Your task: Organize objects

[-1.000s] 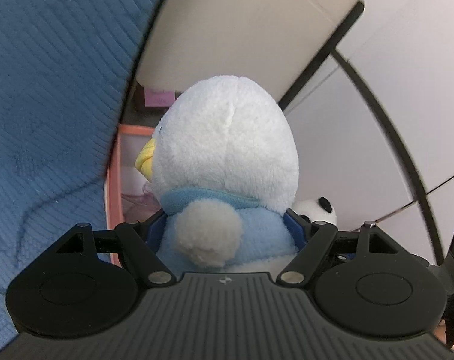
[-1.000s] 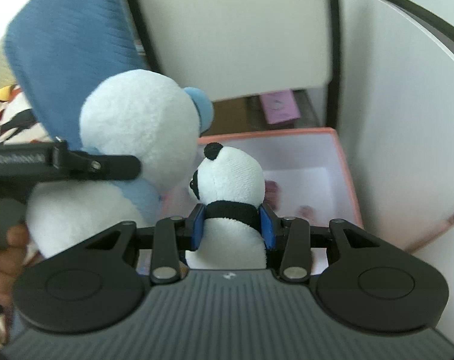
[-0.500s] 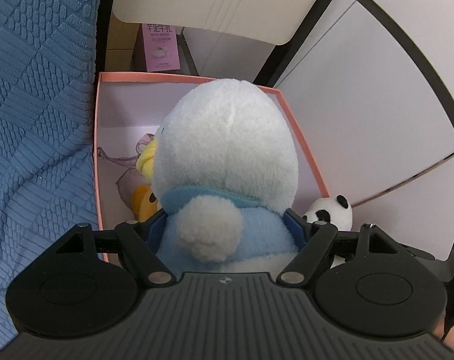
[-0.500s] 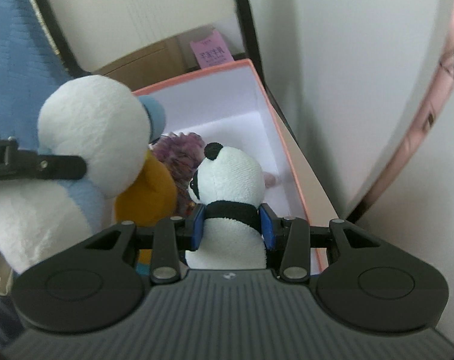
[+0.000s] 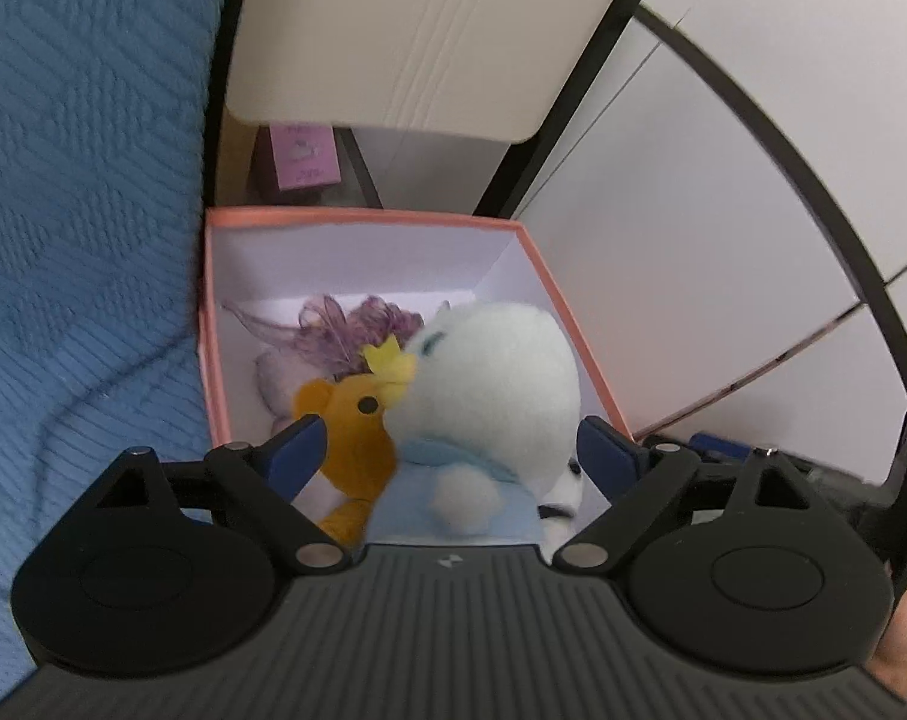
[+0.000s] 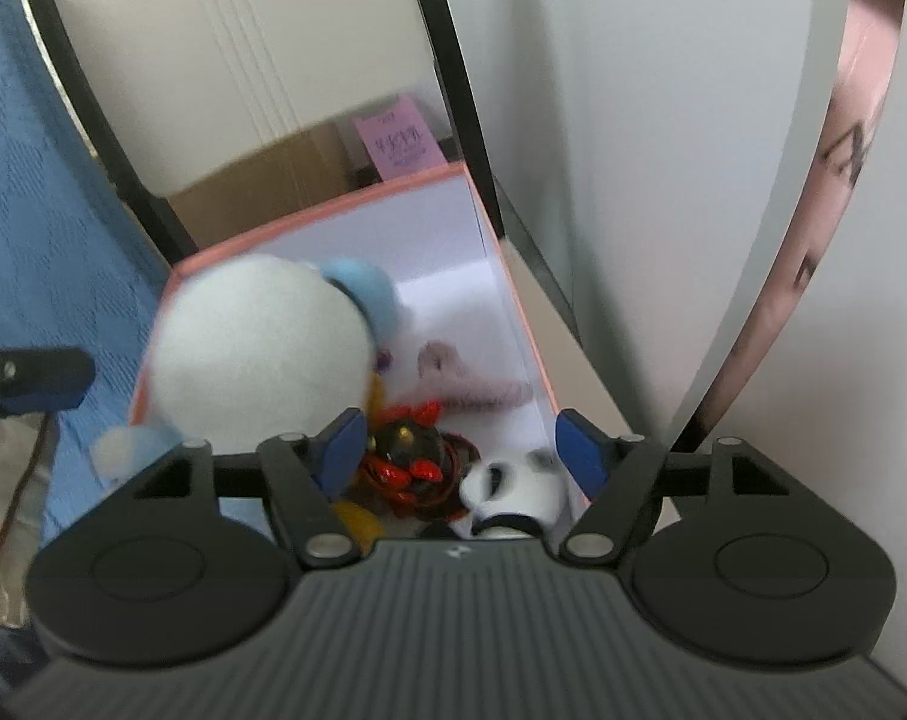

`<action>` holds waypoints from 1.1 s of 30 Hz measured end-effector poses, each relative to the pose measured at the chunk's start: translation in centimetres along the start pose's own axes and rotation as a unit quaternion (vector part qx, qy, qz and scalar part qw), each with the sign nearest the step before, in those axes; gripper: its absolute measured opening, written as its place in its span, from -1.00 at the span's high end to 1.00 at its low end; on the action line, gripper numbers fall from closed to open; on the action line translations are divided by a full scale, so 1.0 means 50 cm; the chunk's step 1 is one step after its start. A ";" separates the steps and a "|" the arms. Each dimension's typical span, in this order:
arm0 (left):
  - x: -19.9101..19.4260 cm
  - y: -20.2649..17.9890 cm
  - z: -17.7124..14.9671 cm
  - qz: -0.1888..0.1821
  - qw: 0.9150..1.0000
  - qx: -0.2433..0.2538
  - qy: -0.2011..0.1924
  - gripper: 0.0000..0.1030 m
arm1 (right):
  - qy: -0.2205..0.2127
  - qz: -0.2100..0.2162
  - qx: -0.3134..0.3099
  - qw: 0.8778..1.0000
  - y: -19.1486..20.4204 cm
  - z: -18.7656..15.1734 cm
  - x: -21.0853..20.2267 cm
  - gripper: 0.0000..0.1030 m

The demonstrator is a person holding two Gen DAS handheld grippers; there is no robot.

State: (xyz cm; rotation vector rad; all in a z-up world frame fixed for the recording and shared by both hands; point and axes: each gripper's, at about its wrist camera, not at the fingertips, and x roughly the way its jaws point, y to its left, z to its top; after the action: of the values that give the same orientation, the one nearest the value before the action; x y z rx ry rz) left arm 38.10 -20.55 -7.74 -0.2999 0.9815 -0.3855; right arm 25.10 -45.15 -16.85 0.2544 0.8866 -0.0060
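A pink-rimmed white box [image 5: 357, 217] [image 6: 507, 282] sits below both grippers. My left gripper [image 5: 453, 444] is open above it; the white-and-blue duck plush [image 5: 489, 384] [image 6: 255, 348] is loose between the spread jaws, blurred, dropping into the box. My right gripper [image 6: 456, 441] is open; the panda plush [image 6: 510, 489] lies loose below it in the box's near right corner. Inside the box are an orange plush [image 5: 351, 420], a purple feathery toy [image 5: 357, 330] and a red-and-black toy [image 6: 411, 456].
A blue knitted blanket [image 5: 81, 240] [image 6: 27, 228] lies left of the box. A beige panel [image 5: 417, 30] and a pink card [image 5: 303, 156] [image 6: 396, 144] stand behind it. White cabinet panels with black frames [image 5: 693, 240] rise on the right.
Both grippers opened over the box. The duck left my left gripper and the panda left my right gripper; both dropped into the box.
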 end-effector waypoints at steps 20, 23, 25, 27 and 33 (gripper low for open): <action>-0.347 -0.072 -0.057 0.003 0.993 0.070 -0.099 -1.00 | -0.085 0.058 -0.057 0.993 0.152 0.024 -0.292 -0.72; -0.362 -0.070 -0.084 -0.002 0.992 0.066 -0.109 -1.00 | -0.097 0.062 -0.067 0.991 0.166 0.002 -0.322 -0.72; -0.372 -0.067 -0.106 0.000 0.991 0.060 -0.117 -1.00 | -0.102 0.062 -0.070 0.990 0.171 -0.019 -0.331 -0.72; -0.377 -0.063 -0.126 0.004 0.991 0.057 -0.123 -1.00 | -0.101 0.062 -0.074 0.990 0.178 -0.040 -0.336 -0.72; -0.377 -0.049 -0.190 0.005 0.989 0.043 -0.139 -1.00 | -0.088 0.067 -0.073 0.991 0.180 -0.112 -0.334 -0.72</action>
State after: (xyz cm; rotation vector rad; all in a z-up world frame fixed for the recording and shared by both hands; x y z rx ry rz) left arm 20.23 -15.01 2.31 -0.2621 0.6899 -0.3657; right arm 11.21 -36.86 -5.47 0.1731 0.6886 0.1592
